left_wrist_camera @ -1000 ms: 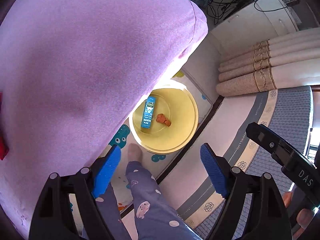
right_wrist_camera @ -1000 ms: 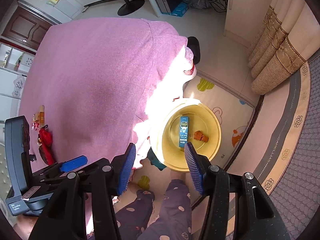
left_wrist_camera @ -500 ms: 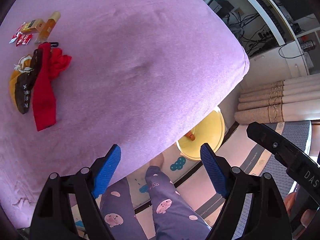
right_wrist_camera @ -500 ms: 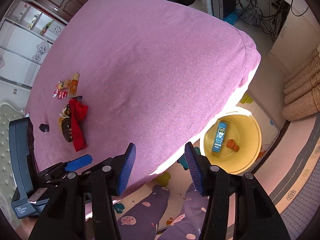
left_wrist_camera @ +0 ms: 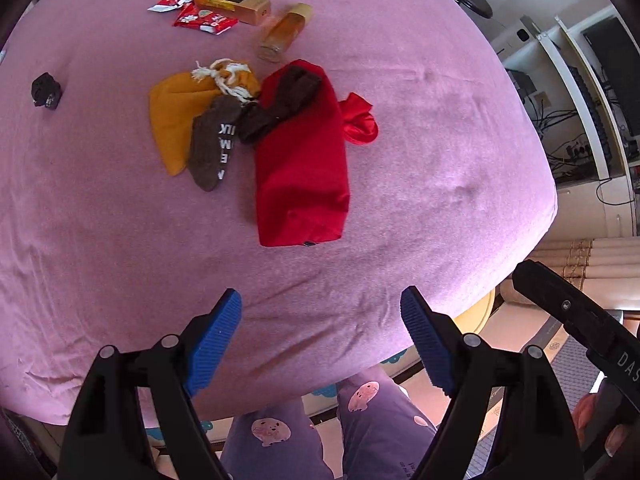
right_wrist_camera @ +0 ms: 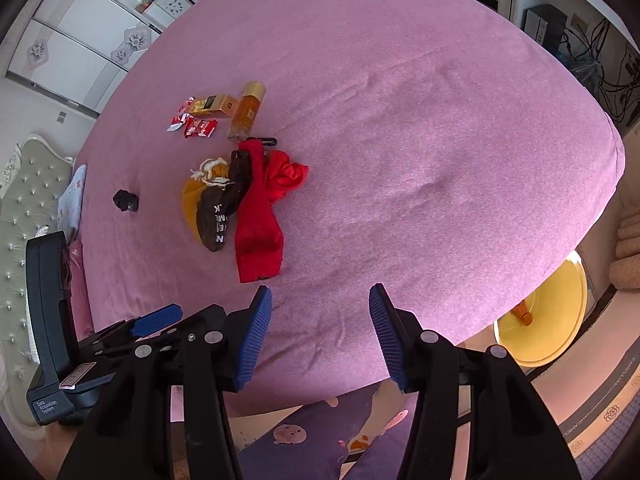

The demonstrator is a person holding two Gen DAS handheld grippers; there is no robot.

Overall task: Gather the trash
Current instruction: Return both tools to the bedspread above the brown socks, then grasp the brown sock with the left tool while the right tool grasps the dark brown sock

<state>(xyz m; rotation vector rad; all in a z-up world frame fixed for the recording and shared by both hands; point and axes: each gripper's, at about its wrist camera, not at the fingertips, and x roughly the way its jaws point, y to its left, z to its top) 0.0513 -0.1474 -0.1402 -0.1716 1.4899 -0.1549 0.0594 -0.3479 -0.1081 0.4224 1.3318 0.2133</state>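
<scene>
Hovering with jaws spread and empty, the left tool (left_wrist_camera: 320,340) and right tool (right_wrist_camera: 320,332) hang over the near edge of a pink-sheeted bed (right_wrist_camera: 400,120). Toward its far left corner lie red-and-white crumpled wrappers (left_wrist_camera: 192,14) beside a gold cardboard box (left_wrist_camera: 232,4), its long axis along the far edge. A yellow plastic basin (right_wrist_camera: 552,320) sits on the floor off the right corner.

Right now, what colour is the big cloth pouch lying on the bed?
Red, clearest in the left wrist view.
</scene>
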